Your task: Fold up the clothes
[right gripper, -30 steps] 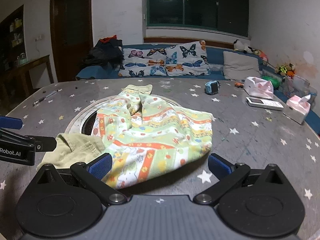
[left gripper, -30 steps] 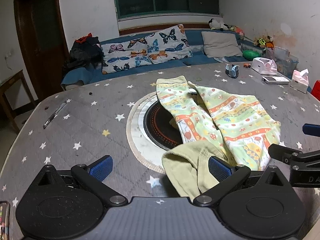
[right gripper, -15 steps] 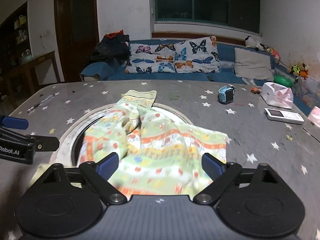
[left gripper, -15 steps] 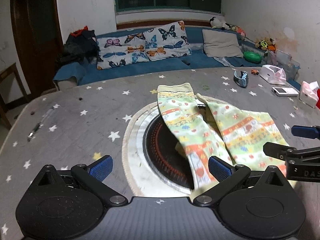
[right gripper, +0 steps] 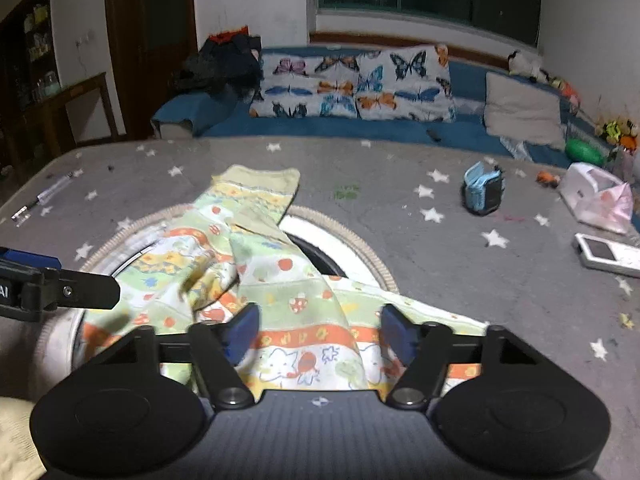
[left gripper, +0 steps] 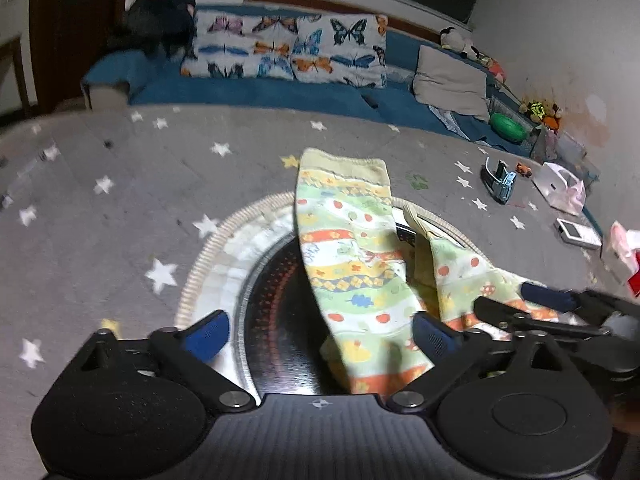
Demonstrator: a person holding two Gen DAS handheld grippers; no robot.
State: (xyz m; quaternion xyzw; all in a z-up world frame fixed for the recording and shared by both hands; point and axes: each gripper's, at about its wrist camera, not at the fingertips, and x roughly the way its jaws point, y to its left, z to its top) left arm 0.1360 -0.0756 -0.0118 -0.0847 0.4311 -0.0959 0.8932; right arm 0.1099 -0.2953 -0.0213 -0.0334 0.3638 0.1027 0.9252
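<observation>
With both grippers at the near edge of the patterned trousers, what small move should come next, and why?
Probably close both grippers on the near hem: the left gripper and right gripper are open, with the patterned trousers lying between their fingers, not yet gripped.

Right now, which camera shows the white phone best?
The right wrist view: the phone lies whole and fairly large on the table. The left wrist view shows it smaller, near the edge.

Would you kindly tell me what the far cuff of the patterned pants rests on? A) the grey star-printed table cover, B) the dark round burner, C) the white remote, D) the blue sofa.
A: the cuff of the patterned pants lies on the star-printed table cover, beyond the round burner and its ring.
</observation>
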